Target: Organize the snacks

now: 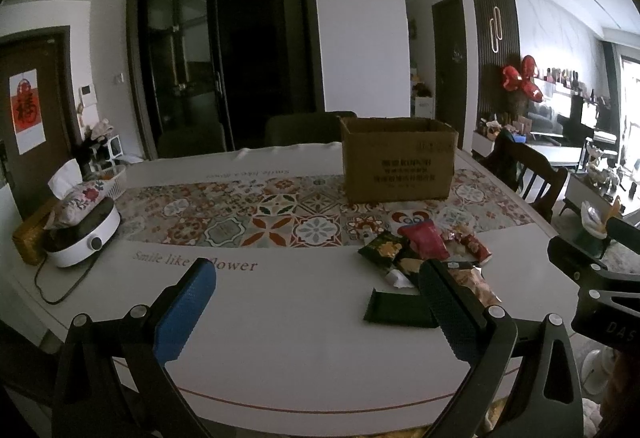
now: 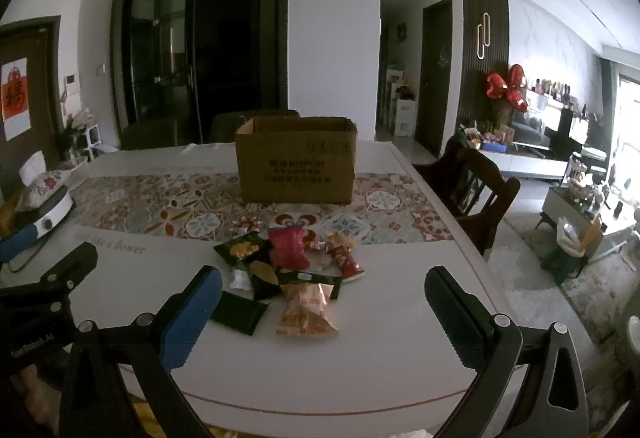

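Two open tools, orange packet unobstructed only in right view

A white table carried a patterned runner across its middle. At its left end sat a white round cooker with a floral tissue pouch resting on top. A dark wooden chair stood beside the table's right edge.

One cardboard box, one heap of snack packets (roughly ten, the overlaps defeating an exact count), one tissue box, one white cooker and two grippers share one table.
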The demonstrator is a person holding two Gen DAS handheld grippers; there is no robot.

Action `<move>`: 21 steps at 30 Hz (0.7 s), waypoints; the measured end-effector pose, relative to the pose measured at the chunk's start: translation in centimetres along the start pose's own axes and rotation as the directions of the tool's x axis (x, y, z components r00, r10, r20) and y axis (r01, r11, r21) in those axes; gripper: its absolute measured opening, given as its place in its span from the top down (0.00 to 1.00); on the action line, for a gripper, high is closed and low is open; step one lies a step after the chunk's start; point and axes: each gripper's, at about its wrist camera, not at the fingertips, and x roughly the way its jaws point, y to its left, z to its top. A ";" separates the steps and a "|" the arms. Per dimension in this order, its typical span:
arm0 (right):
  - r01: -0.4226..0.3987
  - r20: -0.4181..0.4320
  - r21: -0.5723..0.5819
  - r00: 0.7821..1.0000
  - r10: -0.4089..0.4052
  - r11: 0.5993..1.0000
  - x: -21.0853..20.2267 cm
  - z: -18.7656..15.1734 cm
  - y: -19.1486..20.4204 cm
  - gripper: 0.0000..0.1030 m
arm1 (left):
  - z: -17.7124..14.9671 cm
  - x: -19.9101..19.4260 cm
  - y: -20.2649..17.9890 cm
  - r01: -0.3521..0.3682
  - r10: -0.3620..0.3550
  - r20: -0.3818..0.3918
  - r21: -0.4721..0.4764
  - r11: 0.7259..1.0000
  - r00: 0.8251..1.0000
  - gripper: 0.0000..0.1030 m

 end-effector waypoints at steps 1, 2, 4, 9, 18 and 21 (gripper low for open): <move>0.002 0.000 0.001 1.000 -0.002 1.000 0.0 0.0 0.0 0.01 | 0.0 0.0 0.0 0.001 -0.001 0.000 0.000 1.000 1.000 0.00; 0.001 0.002 0.001 1.000 -0.001 1.000 0.0 0.0 0.0 0.01 | 0.0 0.0 0.0 0.000 0.000 0.001 0.001 1.000 1.000 0.00; 0.000 0.002 0.001 1.000 0.000 1.000 -0.1 0.0 0.0 0.01 | 0.0 0.0 0.0 0.000 0.000 0.000 0.000 1.000 1.000 0.00; 0.001 0.004 0.001 1.000 -0.001 1.000 -0.1 0.0 -0.1 0.01 | 0.0 0.0 0.0 0.000 0.000 0.001 0.000 1.000 1.000 0.00; 0.000 0.008 0.002 1.000 0.000 1.000 -0.2 0.0 -0.1 0.01 | 0.0 0.0 0.0 0.001 -0.001 0.001 0.001 1.000 1.000 0.00; 0.000 0.010 0.002 1.000 0.000 1.000 -0.2 0.0 -0.1 0.01 | 0.0 0.0 0.0 0.001 -0.001 0.001 0.001 1.000 1.000 0.00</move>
